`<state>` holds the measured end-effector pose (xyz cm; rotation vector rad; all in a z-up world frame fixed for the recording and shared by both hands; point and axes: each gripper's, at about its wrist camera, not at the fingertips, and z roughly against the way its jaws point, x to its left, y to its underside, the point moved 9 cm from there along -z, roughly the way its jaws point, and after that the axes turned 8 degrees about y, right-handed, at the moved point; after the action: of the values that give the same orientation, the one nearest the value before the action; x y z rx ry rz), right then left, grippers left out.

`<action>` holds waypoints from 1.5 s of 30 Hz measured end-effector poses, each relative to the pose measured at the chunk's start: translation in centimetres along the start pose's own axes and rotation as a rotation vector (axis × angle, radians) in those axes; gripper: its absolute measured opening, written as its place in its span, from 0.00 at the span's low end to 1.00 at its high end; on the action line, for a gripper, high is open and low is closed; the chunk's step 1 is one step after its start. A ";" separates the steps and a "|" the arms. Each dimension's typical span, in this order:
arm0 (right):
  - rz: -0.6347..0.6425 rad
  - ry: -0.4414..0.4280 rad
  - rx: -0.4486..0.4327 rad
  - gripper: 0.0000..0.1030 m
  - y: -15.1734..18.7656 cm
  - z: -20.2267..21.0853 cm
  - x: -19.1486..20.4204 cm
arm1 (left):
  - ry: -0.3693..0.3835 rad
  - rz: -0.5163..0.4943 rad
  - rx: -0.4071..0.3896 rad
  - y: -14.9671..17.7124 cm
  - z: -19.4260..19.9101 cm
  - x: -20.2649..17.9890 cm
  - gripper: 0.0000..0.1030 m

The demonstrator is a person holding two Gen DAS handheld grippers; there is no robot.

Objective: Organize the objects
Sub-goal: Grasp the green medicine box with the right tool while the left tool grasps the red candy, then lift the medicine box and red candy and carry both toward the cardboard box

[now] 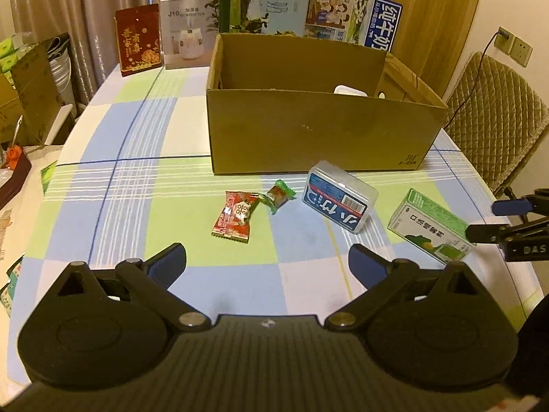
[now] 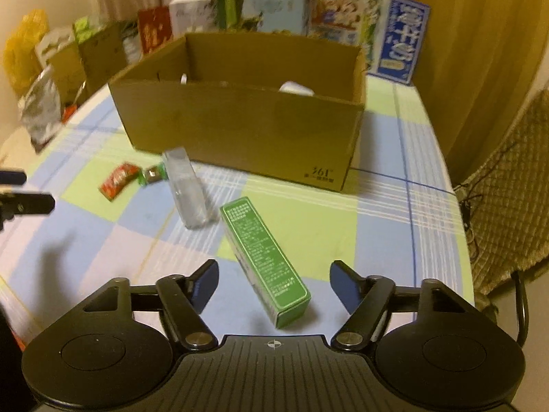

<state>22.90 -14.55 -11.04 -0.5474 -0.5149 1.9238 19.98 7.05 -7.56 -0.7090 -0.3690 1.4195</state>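
Note:
An open cardboard box (image 1: pixel 319 130) (image 2: pixel 240 127) stands on the checked tablecloth, with something white inside. In front of it lie a red snack packet (image 1: pixel 235 216) (image 2: pixel 118 180), a small green-wrapped candy (image 1: pixel 278 196) (image 2: pixel 152 174), a clear plastic case with a blue label (image 1: pixel 339 199) (image 2: pixel 188 189) and a green-and-white carton (image 1: pixel 432 226) (image 2: pixel 266 261). My left gripper (image 1: pixel 267 261) is open above the cloth, short of the red packet, nothing between its fingers. My right gripper (image 2: pixel 274 279) (image 1: pixel 494 219) is open with the near end of the green carton lying between its fingers.
Upright boxes and milk cartons (image 1: pixel 353 17) line the table's far edge behind the cardboard box. A quilted chair (image 1: pixel 494 116) stands at the right. Cartons and bags (image 1: pixel 24 79) crowd the left side beyond the table edge.

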 end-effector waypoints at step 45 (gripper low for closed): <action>0.019 -0.034 0.076 0.27 -3.0 -8.3 4.3 | 0.025 -0.090 0.119 -0.1 -11.6 3.8 0.22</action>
<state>28.31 -8.54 -16.65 -0.4726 -0.4572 1.9657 27.88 8.10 -16.75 -0.6057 -0.2903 1.3349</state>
